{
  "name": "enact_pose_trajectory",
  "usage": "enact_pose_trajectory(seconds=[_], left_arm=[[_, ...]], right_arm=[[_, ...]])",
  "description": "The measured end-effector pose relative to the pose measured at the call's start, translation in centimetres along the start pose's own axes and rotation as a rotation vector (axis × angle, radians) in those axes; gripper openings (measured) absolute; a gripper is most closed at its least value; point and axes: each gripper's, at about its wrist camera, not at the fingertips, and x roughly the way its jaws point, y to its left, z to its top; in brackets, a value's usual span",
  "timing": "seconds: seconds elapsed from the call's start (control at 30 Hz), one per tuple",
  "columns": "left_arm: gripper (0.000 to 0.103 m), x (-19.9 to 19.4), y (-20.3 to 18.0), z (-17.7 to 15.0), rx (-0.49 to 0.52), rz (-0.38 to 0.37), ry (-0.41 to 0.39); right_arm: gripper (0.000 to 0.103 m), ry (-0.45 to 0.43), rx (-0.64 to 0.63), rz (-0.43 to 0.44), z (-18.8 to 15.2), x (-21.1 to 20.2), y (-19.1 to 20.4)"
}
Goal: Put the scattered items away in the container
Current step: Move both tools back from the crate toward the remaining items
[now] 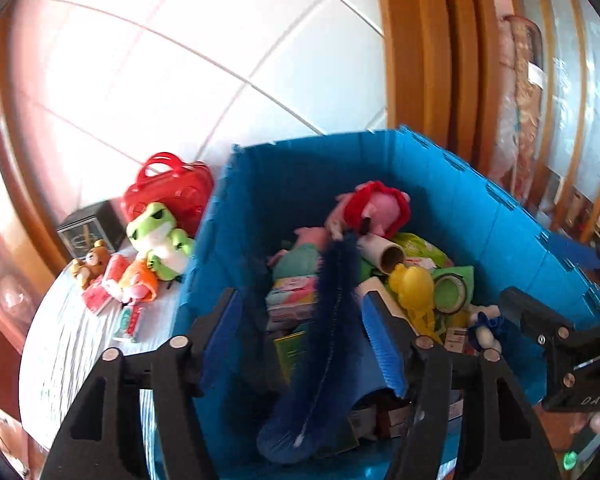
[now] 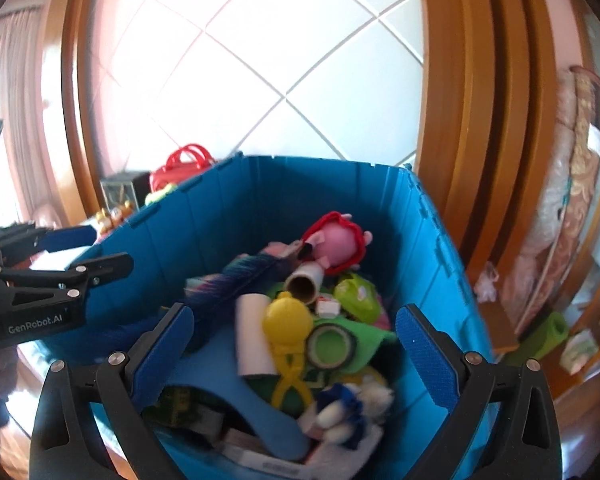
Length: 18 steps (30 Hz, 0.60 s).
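A blue plastic crate (image 1: 284, 168) (image 2: 228, 200) holds several toys: a pink plush with red hood (image 1: 376, 204) (image 2: 334, 242), a dark blue feather (image 1: 328, 320) (image 2: 236, 276), a yellow plastic toy (image 1: 414, 290) (image 2: 288, 322), a cardboard tube (image 1: 384, 252) (image 2: 304, 282). My left gripper (image 1: 304, 344) is open and empty above the crate, the feather between its fingers but free. My right gripper (image 2: 296, 352) is open and empty over the crate. Left of the crate lie a green frog plush (image 1: 160, 240), a red bag (image 1: 168, 188), a small bear (image 1: 90, 264), red packets (image 1: 104, 288).
A dark box (image 1: 90, 228) stands behind the bear on the white striped tabletop (image 1: 68, 352). A white tiled wall and wooden frames rise behind. Rolled bedding (image 2: 564, 200) leans at the right. The right gripper shows in the left wrist view (image 1: 560, 340).
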Motion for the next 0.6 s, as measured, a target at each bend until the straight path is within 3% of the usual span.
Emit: enact_pose_trajectory(seconds=[0.33,0.6], left_arm=[[0.064,-3.3,5.6,-3.0,-0.078,0.073,-0.014],[0.064,-6.7,16.4,-6.8,-0.197,0.111,-0.063]], right_arm=[[0.103,-0.025,0.044,0.101,-0.8,0.2,4.7],[0.103,-0.081,-0.015,0.128,0.4,-1.2,12.8]])
